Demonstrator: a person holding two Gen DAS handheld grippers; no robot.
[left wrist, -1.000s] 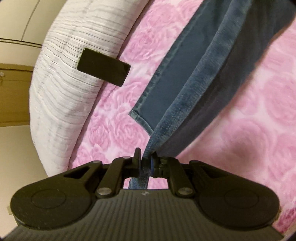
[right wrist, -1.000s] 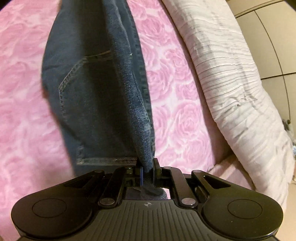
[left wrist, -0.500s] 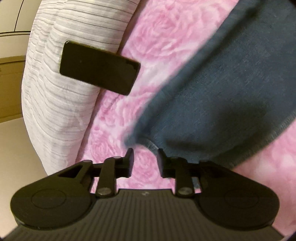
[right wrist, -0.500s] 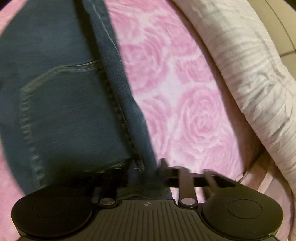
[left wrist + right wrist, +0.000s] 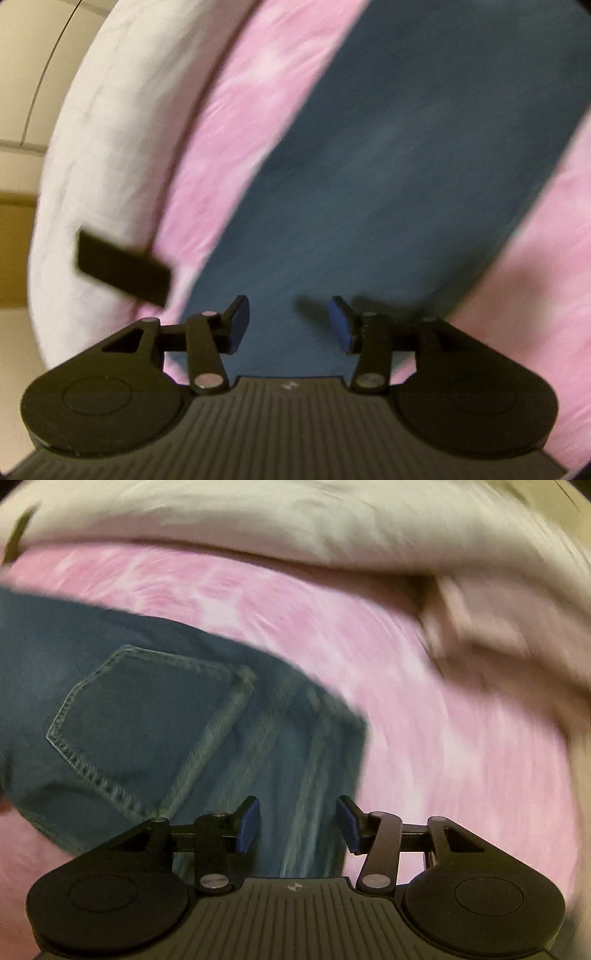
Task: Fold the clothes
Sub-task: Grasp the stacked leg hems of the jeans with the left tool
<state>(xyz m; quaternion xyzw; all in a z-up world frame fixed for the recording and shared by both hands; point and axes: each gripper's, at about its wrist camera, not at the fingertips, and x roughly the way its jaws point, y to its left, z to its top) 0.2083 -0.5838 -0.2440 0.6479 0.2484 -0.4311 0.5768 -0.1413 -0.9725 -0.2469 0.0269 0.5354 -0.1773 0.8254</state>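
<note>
Dark blue jeans (image 5: 388,184) lie flat on the pink rose-patterned bed cover (image 5: 229,140). My left gripper (image 5: 287,323) is open and empty just above one end of the jeans. In the right wrist view the jeans (image 5: 155,716) show a stitched back pocket (image 5: 140,720) and the waistband end. My right gripper (image 5: 298,821) is open and empty over that end. Both views are blurred by motion.
A white ribbed duvet (image 5: 110,140) is bunched along the bed's edge, and it also shows in the right wrist view (image 5: 295,520). A flat black rectangular object (image 5: 123,267) lies on it. A beige wall lies beyond.
Both grippers were shut on the jeans and held them up. They have opened and let go, the jeans now lie flat on the bed, and both grippers are pulling back.
</note>
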